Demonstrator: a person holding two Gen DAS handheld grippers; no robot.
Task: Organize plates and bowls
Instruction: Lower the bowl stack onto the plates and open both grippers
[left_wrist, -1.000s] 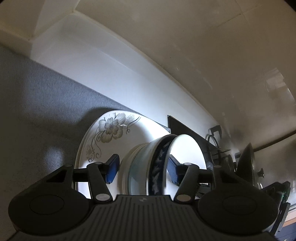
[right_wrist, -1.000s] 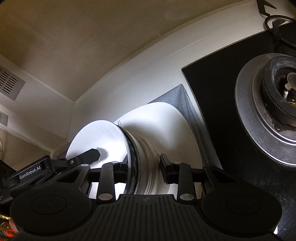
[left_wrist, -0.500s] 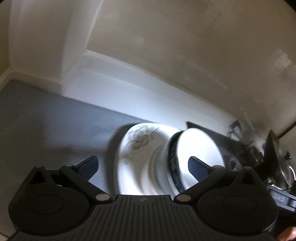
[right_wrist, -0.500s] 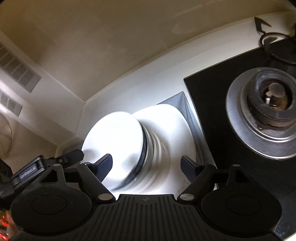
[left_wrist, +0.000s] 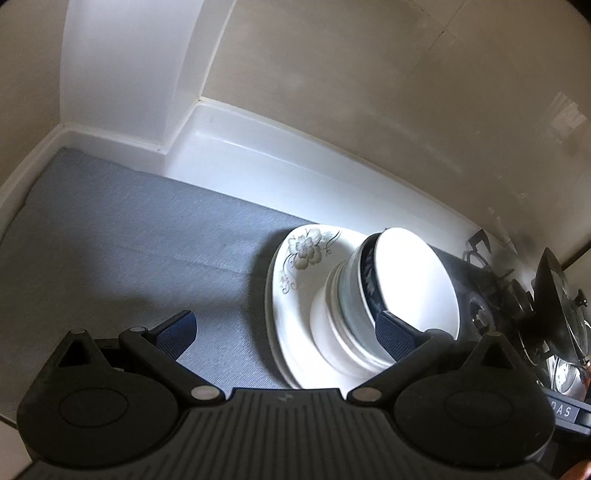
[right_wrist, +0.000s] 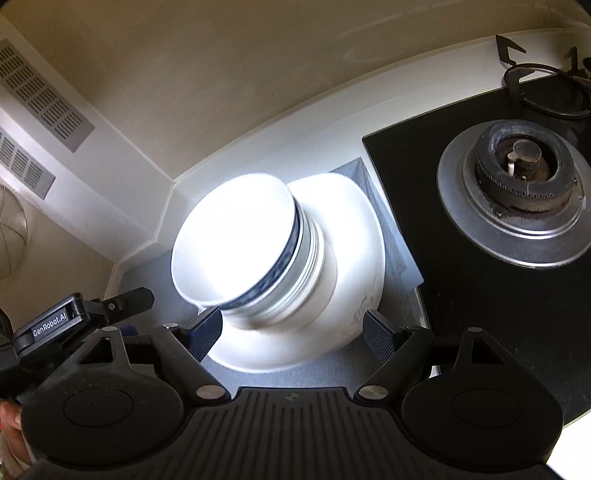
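Note:
A stack of nested bowls (left_wrist: 406, 280) stands on a white plate (left_wrist: 295, 284) with a grey flower pattern, on a grey mat (left_wrist: 129, 240). The top bowl is white inside with a blue patterned outside. My left gripper (left_wrist: 284, 330) is open wide, drawn back from the stack; its right finger (left_wrist: 391, 332) overlaps the bowls in the picture without pressing them. In the right wrist view the bowl stack (right_wrist: 236, 236) and plate (right_wrist: 354, 229) lie just beyond my right gripper (right_wrist: 293, 330), which is open with nothing between its pads.
A black hob (right_wrist: 480, 302) with a gas burner (right_wrist: 517, 184) borders the mat on the right. A dark pot lid (left_wrist: 554, 295) stands on the hob. White wall trim runs behind the mat. A finger (right_wrist: 129, 298) of the left gripper shows at the left edge.
Both grippers opened, let go of the bowl stack and drew back and up from it. The stack stays on the flowered plate.

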